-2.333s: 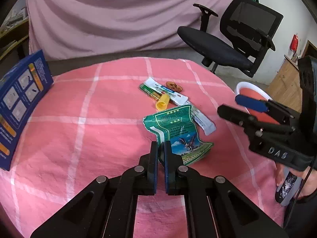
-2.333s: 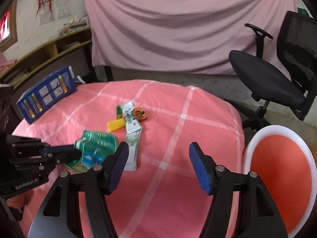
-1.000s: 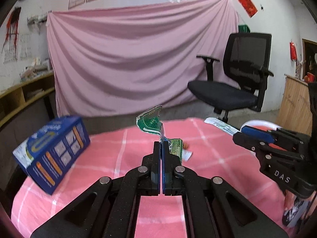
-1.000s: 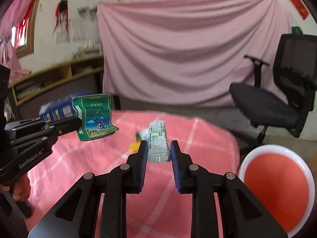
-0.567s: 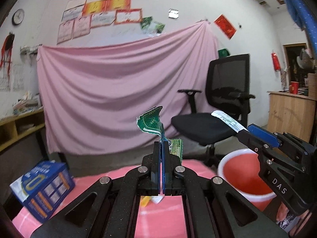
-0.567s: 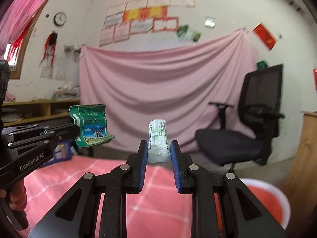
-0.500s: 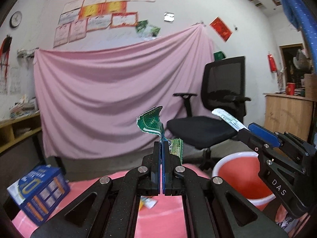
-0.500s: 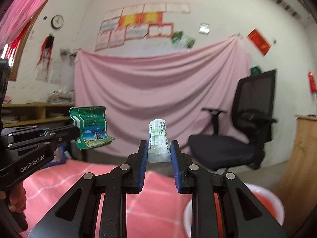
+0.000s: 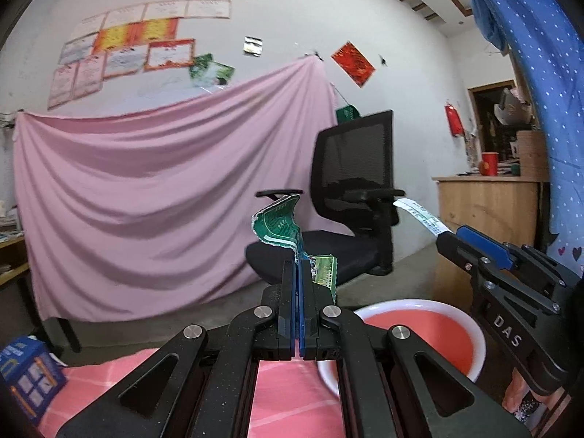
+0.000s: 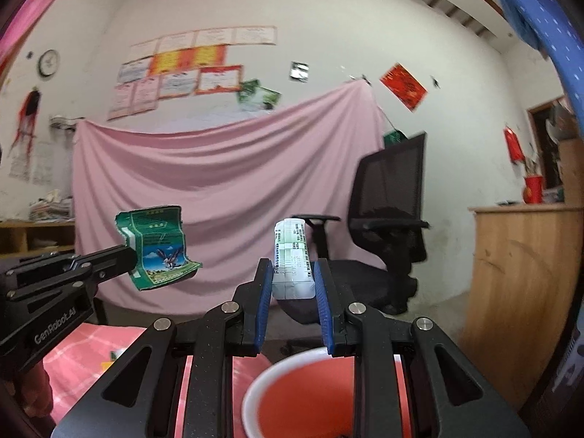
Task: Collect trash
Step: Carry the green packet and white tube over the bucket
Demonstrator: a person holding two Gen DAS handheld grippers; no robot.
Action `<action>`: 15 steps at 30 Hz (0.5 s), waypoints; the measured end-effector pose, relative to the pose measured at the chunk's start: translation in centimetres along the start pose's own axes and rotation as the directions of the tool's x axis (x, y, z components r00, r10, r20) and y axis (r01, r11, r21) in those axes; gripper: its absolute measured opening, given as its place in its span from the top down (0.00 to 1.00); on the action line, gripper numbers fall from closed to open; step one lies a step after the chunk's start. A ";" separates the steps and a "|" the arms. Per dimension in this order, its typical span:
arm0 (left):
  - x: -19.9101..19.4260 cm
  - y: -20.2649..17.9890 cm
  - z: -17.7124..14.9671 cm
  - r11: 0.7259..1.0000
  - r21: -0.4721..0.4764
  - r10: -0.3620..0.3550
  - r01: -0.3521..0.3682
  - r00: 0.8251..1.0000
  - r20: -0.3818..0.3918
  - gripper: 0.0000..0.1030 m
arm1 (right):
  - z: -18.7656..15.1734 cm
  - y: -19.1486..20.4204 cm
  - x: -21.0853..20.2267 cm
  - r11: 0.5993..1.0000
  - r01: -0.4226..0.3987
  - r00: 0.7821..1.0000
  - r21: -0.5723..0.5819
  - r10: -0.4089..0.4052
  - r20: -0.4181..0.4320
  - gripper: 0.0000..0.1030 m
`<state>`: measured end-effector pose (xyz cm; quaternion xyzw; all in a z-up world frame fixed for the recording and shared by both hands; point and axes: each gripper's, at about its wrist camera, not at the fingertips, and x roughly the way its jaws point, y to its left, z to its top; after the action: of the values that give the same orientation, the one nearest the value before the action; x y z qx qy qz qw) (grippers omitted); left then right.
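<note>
Red plastic bin (image 10: 255,394), white rim, smooth and rigid, sits below both grippers. Left gripper (image 9: 297,273) is clamped tight on the green snack wrapper (image 9: 279,224): thin crinkly film, weightless, floppy, so an edge pinch suits it. Right gripper (image 10: 294,273) squeezes the white sachet (image 10: 292,252) across its width: flat, soft, likely slippery.

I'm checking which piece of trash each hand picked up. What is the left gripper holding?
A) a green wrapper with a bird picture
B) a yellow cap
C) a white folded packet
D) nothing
A: the left gripper is shut on the green wrapper, while the right gripper holds the white packet.
</note>
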<state>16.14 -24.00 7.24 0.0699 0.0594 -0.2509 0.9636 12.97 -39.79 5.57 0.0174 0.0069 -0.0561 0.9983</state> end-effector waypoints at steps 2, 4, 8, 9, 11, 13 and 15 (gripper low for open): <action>1.0 -0.7 -0.1 1.000 -0.004 -0.026 0.026 0.999 -0.026 1.00 | -0.3 -0.8 0.5 1.000 0.019 0.999 0.017 -0.019 -0.036 0.79; 2.0 -1.3 -0.2 0.999 -0.012 -0.050 0.049 0.997 -0.057 1.00 | -0.6 -1.7 0.9 0.999 0.037 0.997 0.032 -0.035 -0.070 0.79; 3.8 -2.1 -0.5 0.995 -0.035 -0.093 0.090 0.989 -0.112 1.00 | -1.2 -3.2 1.8 0.996 0.065 0.989 0.069 -0.055 -0.137 0.79; 4.0 -2.2 -0.6 0.994 -0.039 -0.102 0.097 0.987 -0.125 1.00 | -1.3 -3.5 1.9 0.995 0.069 0.987 0.076 -0.057 -0.149 0.79; 4.9 -2.4 -0.8 0.992 -0.055 -0.122 0.114 0.979 -0.161 1.00 | -1.7 -4.1 2.2 0.992 0.081 0.980 0.092 -0.063 -0.187 0.79; 5.8 -2.3 -1.1 0.989 -0.073 -0.141 0.129 0.970 -0.197 1.00 | -2.1 -4.5 2.7 0.990 0.092 0.971 0.103 -0.067 -0.228 0.79; 6.6 -2.3 -1.3 0.986 -0.092 -0.159 0.141 0.960 -0.229 1.00 | -2.7 -5.0 3.3 0.988 0.104 0.958 0.115 -0.069 -0.278 0.79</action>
<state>20.60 -28.95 4.74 0.0583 0.1878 -0.3107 0.9299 15.62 -45.06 2.65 0.0887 0.1417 -0.0971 0.9811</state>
